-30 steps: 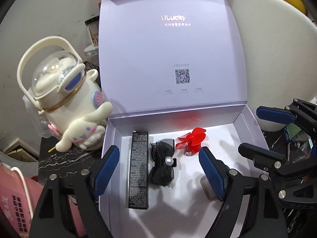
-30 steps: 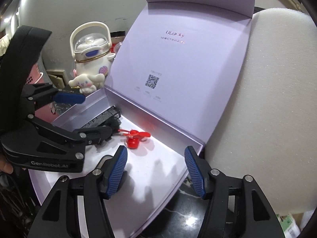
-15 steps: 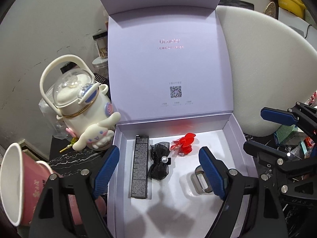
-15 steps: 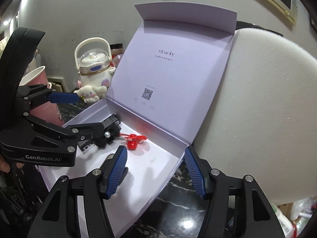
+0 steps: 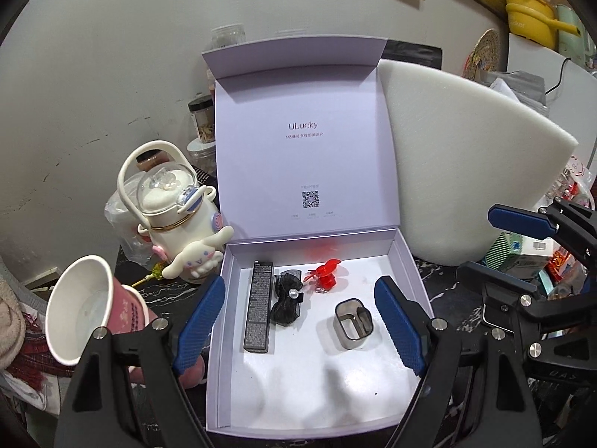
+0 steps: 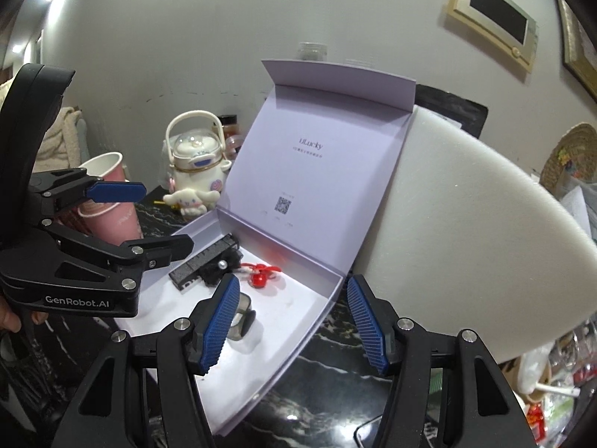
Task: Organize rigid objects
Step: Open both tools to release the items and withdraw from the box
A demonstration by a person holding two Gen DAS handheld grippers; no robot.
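Lavender gift box (image 5: pixel 406 261) sits open, lid upright. Inside on the white floor, left to right: long black carton (image 5: pixel 258 310) lying flat, black mesh bow with a pearl (image 5: pixel 286 298) just beside it, red flower clip (image 5: pixel 325 275), smoky translucent rectangular ring (image 5: pixel 353 323) set apart.

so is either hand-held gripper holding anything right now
Nothing is held: left hand-held gripper and right hand-held gripper both stand open and empty above the open lilac cardboard box.

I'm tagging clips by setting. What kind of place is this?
Probably a lived-in home: framed pictures on the wall, a cartoon bottle and paper cup crowding a marble-patterned tabletop.
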